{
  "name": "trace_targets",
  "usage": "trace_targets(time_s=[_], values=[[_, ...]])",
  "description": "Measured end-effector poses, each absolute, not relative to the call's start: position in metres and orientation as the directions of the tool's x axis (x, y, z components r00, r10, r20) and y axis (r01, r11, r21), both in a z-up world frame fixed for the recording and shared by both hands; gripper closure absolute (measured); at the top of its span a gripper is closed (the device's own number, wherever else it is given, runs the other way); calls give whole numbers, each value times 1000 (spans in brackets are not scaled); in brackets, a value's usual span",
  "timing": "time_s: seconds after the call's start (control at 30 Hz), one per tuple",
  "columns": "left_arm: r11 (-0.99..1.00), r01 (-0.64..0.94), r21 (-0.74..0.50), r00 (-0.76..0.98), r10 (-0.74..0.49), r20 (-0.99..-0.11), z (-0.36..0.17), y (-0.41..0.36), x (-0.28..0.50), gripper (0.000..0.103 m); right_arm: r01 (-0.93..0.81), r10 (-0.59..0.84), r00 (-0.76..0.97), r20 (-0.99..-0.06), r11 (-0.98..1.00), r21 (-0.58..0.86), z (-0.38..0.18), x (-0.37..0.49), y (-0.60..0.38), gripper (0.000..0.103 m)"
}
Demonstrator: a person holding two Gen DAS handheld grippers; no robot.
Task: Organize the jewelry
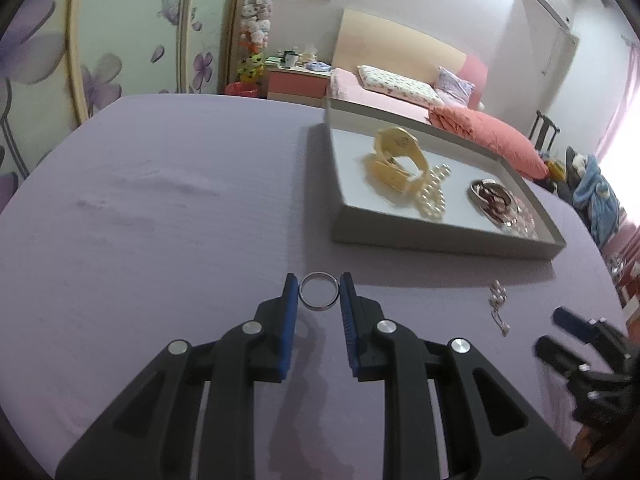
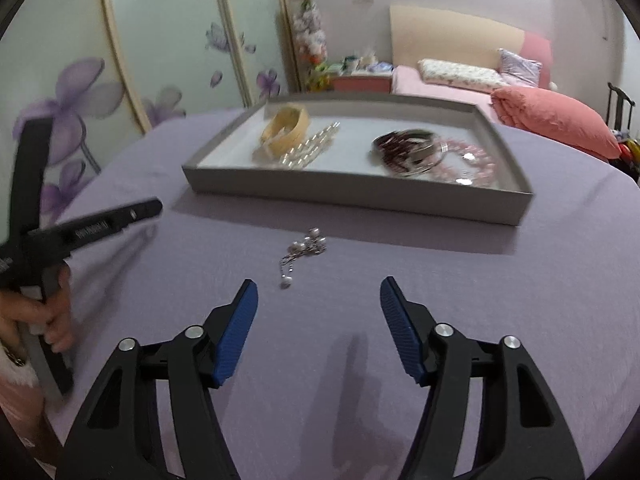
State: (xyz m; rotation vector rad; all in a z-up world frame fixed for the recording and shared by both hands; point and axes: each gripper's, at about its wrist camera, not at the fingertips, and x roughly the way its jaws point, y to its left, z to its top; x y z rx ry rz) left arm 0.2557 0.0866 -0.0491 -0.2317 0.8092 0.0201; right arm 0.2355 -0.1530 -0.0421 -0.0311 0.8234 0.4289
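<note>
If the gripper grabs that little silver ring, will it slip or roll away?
Probably a bit slippery: the ring looks smooth, shiny metal, thin between the left gripper pads. It's round, so if dropped on edge it could roll across the purple cloth. It likely stays stiff, not floppy.

Beyond the jaws, a lilac-covered worktop (image 1: 160, 200) stretches toward a pink bed (image 1: 384, 100) with a pale headboard (image 1: 396, 46). Ahead-left stand frosted wardrobe doors (image 2: 168, 40) painted with purple flowers; bright daylight floods in from the right.
</note>
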Motion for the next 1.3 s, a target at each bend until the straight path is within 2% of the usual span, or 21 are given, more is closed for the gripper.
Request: trace_targets(time_s=[0.13, 0.27, 0.33, 0.37, 0.4, 0.57, 0.7, 0.77, 1.1, 1.2, 1.27, 1.3], values=[[969, -107, -223, 688, -90, -720, -52, 93, 258, 81, -391, 324, 550, -770, 914, 105, -52, 253, -134, 43], [968, -96, -232, 690, -103, -716, -51, 91, 257, 81, -392, 267, 563, -782, 919, 32, -53, 265, -117, 48], [966, -96, -238, 691, -108, -715, -52, 94, 256, 81, -400, 275, 565, -777, 916, 33, -53, 274, -111, 58], [966, -97, -241, 691, -109, -715, -52, 95, 256, 81, -404, 278, 567, -775, 914, 33, -52, 277, -109, 78], [965, -98, -243, 691, -110, -714, -52, 95, 256, 81, -409, 278, 569, -774, 912, 27, -52, 278, -108, 90], [963, -98, -251, 696, -114, -709, -50, 97, 254, 81, -422, 274, 573, -772, 907, 9, -52, 260, -120, 91], [963, -95, -253, 698, -116, -706, -50, 97, 254, 81, -367, 253, 585, -771, 930, 26, -52, 245, -148, 92], [965, -92, -245, 705, -111, -701, -49, 97, 252, 81, -340, 249, 604, -757, 940, 37, -49, 240, -158, 102], [971, -78, -225, 732, -98, -675, -33, 89, 232, 81, -267, 272, 715, -645, 958, 108, -16, 219, -201, 102], [972, -76, -222, 736, -95, -670, -29, 89, 227, 81, -310, 305, 693, -653, 944, 111, -16, 221, -196, 102], [973, -74, -220, 736, -95, -670, -28, 88, 224, 81, -328, 312, 654, -689, 938, 115, -26, 223, -187, 99], [973, -73, -218, 737, -95, -670, -28, 87, 223, 81, -332, 306, 640, -705, 937, 105, -31, 224, -183, 89]])
